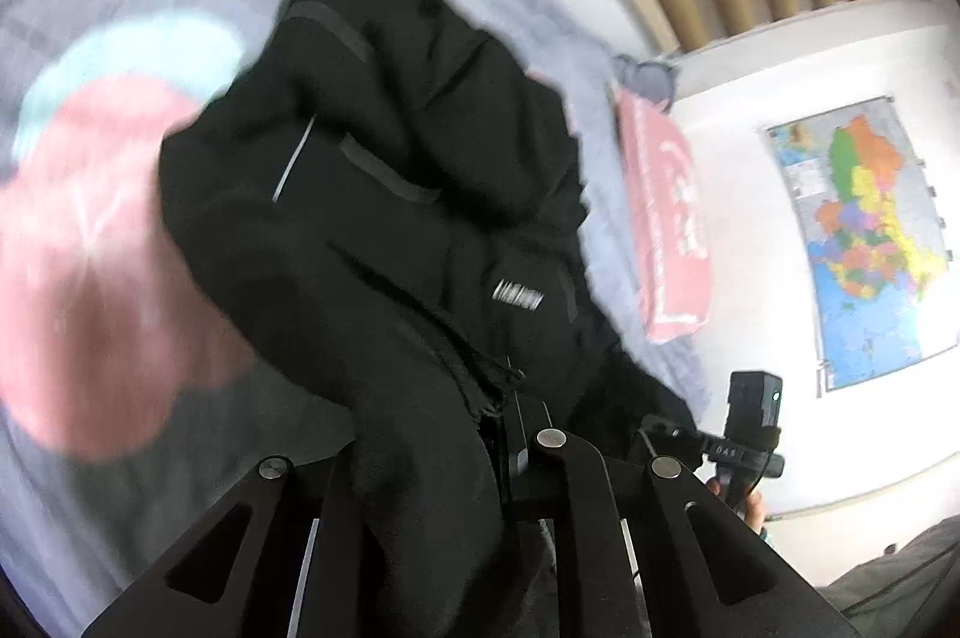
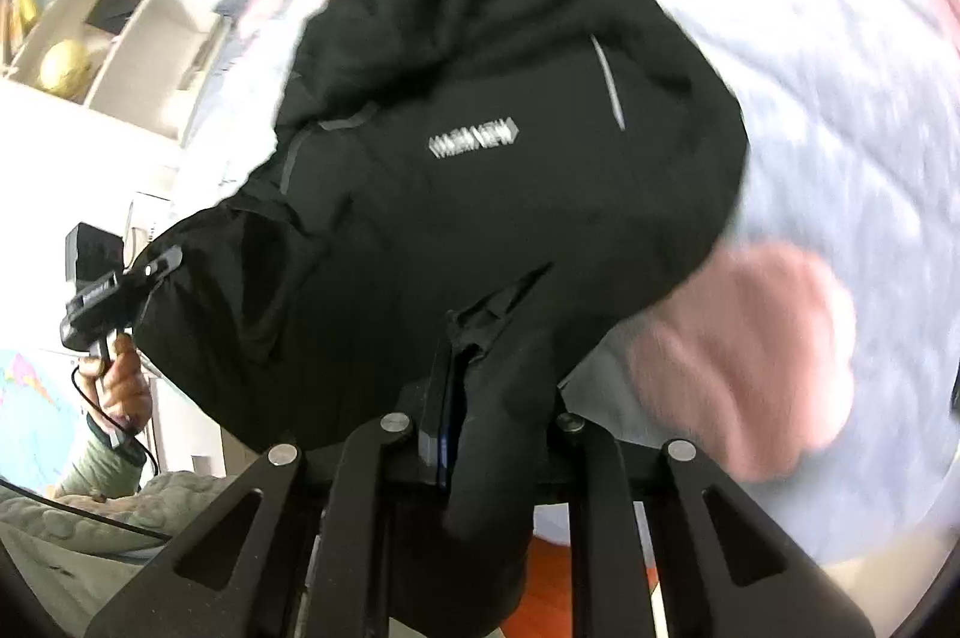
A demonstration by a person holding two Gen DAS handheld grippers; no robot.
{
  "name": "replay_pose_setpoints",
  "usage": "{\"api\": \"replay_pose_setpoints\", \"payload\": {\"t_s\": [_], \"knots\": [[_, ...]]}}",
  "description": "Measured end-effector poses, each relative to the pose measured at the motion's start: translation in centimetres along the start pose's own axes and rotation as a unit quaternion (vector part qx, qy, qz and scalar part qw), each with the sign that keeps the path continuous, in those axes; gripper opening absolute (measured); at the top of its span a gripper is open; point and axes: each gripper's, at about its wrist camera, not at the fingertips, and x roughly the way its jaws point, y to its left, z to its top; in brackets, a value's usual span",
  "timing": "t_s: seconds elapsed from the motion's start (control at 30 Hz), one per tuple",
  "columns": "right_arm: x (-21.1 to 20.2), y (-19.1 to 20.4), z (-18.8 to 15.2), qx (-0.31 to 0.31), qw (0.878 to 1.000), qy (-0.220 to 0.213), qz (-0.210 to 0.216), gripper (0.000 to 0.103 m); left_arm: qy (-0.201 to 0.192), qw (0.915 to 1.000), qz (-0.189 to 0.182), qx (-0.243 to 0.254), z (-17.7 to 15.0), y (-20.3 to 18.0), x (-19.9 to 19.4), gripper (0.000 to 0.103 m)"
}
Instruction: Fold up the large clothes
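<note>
A large black jacket (image 1: 390,194) with a small white logo hangs bunched above the bed; it also fills the right wrist view (image 2: 480,170). My left gripper (image 1: 498,416) is shut on the jacket's edge, cloth draping over its fingers. My right gripper (image 2: 456,368) is shut on another part of the jacket's edge. The right gripper shows in the left wrist view (image 1: 750,434) at lower right, and the left gripper shows in the right wrist view (image 2: 114,290) at left, held in a hand. Both views are motion-blurred.
A grey bedspread (image 1: 120,38) with pink and pale blue blotches lies under the jacket. A pink pillow (image 1: 666,218) sits near the white wall, where a coloured map (image 1: 864,242) hangs. White shelves with a globe (image 2: 66,68) stand at left.
</note>
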Motion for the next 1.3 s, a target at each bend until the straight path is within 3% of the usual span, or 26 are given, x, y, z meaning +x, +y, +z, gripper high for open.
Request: {"api": "replay_pose_setpoints", "payload": {"t_s": [0.3, 0.5, 0.73, 0.83, 0.97, 1.13, 1.3], "knots": [[-4.0, 0.1, 6.2, 0.013, 0.995, -0.082, 0.048, 0.019, -0.073, 0.9965, -0.033, 0.023, 7.2, -1.8, -3.6, 0.014], [-5.6, 0.0, 13.0, 0.01, 0.989, -0.144, 0.044, 0.019, -0.116, 0.9919, -0.041, 0.033, 12.8, -2.7, -4.3, 0.014], [-6.3, -3.0, 22.1, 0.06, 0.978, -0.197, 0.04, 0.019, -0.136, 0.9903, -0.029, 0.002, 19.8, -1.4, -2.1, 0.014], [-3.9, -4.1, 26.6, 0.076, 0.978, -0.192, 0.017, 0.019, -0.132, 0.9907, -0.01, -0.028, 23.1, 0.2, 0.5, 0.015], [2.1, -6.5, 31.5, 0.111, 0.981, -0.157, -0.013, 0.019, -0.11, 0.9892, 0.009, -0.097, 26.9, 4.0, 5.2, 0.015], [9.0, -10.2, 34.5, 0.156, 0.981, -0.109, -0.027, 0.019, -0.069, 0.9859, 0.027, -0.15, 29.8, 8.5, 10.6, 0.019], [14.0, -11.7, 35.4, 0.171, 0.982, -0.064, -0.045, 0.019, -0.015, 0.9839, 0.042, -0.173, 30.3, 11.6, 15.1, 0.019]]}}
